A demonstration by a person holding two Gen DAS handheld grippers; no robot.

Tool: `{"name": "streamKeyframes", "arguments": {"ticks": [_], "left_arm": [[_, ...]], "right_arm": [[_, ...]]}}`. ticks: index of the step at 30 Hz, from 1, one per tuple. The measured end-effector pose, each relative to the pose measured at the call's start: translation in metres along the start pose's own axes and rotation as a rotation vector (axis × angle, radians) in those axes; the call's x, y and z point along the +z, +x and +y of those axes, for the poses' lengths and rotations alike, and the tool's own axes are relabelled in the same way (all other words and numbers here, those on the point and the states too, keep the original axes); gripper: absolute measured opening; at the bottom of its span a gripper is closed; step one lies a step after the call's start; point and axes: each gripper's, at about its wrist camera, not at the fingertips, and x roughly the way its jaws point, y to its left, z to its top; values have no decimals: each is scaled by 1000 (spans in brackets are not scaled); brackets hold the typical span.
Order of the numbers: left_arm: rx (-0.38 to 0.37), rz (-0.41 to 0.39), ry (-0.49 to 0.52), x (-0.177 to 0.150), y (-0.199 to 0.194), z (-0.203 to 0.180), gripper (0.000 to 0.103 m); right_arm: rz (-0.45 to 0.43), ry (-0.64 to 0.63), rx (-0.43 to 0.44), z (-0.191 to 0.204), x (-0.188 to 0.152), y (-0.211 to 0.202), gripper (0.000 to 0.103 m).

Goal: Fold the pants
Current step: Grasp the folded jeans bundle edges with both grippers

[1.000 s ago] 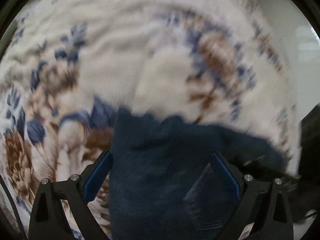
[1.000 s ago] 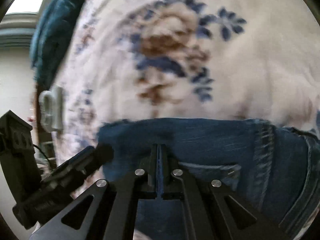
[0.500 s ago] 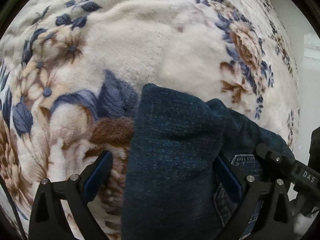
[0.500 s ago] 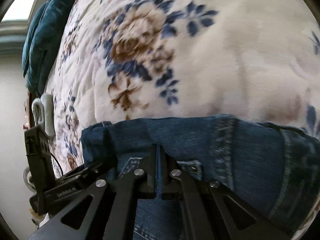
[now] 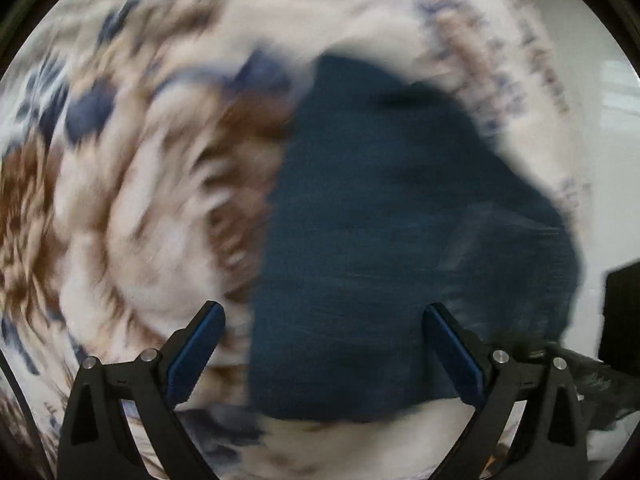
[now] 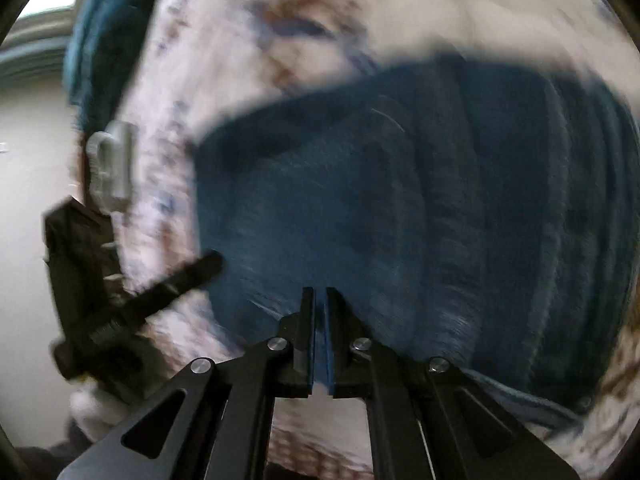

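Pants: dark blue denim pants [image 5: 400,240] on floral cream fleece blanket [image 5: 140,200], more bunched than before.
Left gripper [image 5: 324,344]: jaws spread, empty.
Right gripper [image 6: 319,320]: closed, nothing visibly pinched.

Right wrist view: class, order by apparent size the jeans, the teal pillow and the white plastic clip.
1. jeans, largest, though nearest the camera.
2. teal pillow, farther away, so true size is unsure.
3. white plastic clip, smallest.

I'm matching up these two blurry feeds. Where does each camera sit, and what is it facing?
Left wrist: on the left gripper, looking steeply down at the jeans on the floral blanket; its own open fingers show.
Right wrist: on the right gripper, facing down at the jeans; jaws shut; the left gripper shows alongside.
Shared: jeans, blanket.
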Motion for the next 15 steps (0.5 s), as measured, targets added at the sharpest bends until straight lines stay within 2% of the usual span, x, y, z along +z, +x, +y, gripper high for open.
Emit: {"name": "streamKeyframes", "arguments": {"ticks": [2,4,5,8,9,11,12,13,15], "left_arm": [[-42,23,-37,-2,9,15,103],[-49,28,-42,-4,7,17,103],[-34,21,-28,-4,4,14,103],[-47,-7,-10,-1,-14,1,103],[-59,-28,-12,0,-24,0,103],[-78,-105,-24,2,-48,3,102],[-110,-153,-32,5,-62,4,102],[-130,-180,-44,6,-69,5,102],[-164,-215,-65,5,-72,12,102]], "right_arm": [[-24,86,-19,-33,-9,-2,0],[-28,174,82,-59,-14,-2,0],[-27,192,94,-63,-15,-1,0],[-18,85,20,-40,-11,-7,0],[-15,64,29,-34,-11,-12,6],[-41,33,30,-23,-10,-32,32],[-86,18,13,-18,-11,-46,73],[-134,10,19,-14,-12,-60,91],[-186,52,-33,-13,-15,-74,91]]}}
